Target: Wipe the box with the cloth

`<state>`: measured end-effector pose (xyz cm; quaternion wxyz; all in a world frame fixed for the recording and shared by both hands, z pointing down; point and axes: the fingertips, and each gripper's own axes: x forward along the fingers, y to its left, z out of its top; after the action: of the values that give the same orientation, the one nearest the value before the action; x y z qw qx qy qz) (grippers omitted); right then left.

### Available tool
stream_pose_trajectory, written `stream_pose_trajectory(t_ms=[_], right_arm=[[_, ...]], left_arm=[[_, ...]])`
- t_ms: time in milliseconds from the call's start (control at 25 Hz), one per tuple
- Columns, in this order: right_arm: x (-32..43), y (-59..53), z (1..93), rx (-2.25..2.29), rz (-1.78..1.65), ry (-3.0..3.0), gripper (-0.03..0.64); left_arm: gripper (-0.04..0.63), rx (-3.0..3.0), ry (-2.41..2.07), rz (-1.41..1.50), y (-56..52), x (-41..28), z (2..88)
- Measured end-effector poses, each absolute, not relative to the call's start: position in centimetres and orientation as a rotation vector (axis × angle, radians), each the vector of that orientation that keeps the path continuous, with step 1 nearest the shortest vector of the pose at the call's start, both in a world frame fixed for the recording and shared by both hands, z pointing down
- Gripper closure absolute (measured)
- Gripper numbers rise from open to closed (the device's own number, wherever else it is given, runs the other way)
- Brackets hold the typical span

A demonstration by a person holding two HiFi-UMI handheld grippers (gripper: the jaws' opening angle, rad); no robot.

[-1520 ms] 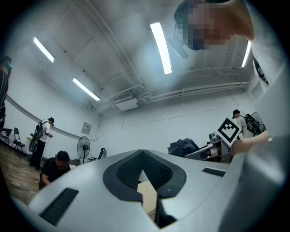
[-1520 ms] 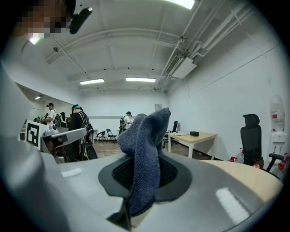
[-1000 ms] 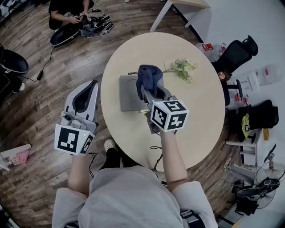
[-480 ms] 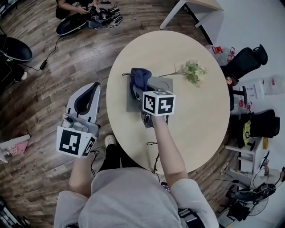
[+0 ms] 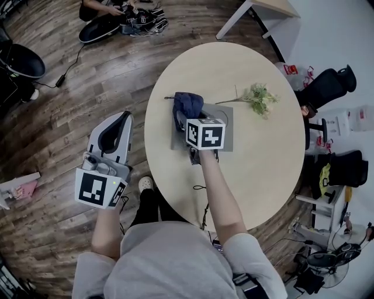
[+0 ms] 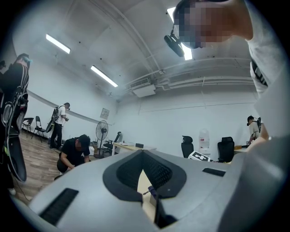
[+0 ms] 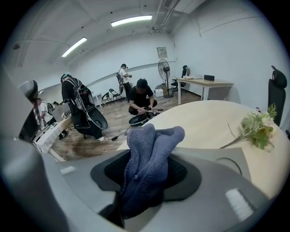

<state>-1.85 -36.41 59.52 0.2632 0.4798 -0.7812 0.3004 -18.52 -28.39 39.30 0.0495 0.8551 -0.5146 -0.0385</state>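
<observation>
- The right gripper (image 5: 194,121) is clenched on the dark blue cloth (image 5: 186,105). In the right gripper view a bunched wad of it sticks up and out between the two jaws.
- The cloth sits over the far left part of the flat grey box (image 5: 225,125), with the gripper angled down onto it. I can't honestly tell how hard it's pressing.
- The box lies flat near the middle of the round beige table (image 5: 257,166), a bit toward its left side.
- The left gripper (image 5: 120,116) is off to the left of the table, over the wood floor and well apart from the box. Its jaws are closed together with nothing between them.
- A little sprig of green flowers (image 5: 258,98) lies on the table just right of the box's far corner.
- A person (image 5: 111,14) is crouched over some gear on the floor, far left.
</observation>
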Motion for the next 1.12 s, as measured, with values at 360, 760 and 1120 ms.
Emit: stream_pose_trajectory(t_ms=[360,760,1120], right_arm=[[-2.9,-36.9,61.1,1.241,0.659,-2.082,0.535],[2.9,-37.5,61.4,1.353,0.671,-1.988,0.546],[6.4,-37.3,60.9,1.392,0.683,-1.976,0.548]], left_arm=[[0.588,2.601,-1.562,-0.103,-28.7,-18.1,39.7],[0.588,2.63,-1.513,-0.094,-29.2,-16.0,39.7],[0.588,2.669,-1.451,-0.085,-29.6,-12.9,39.3]])
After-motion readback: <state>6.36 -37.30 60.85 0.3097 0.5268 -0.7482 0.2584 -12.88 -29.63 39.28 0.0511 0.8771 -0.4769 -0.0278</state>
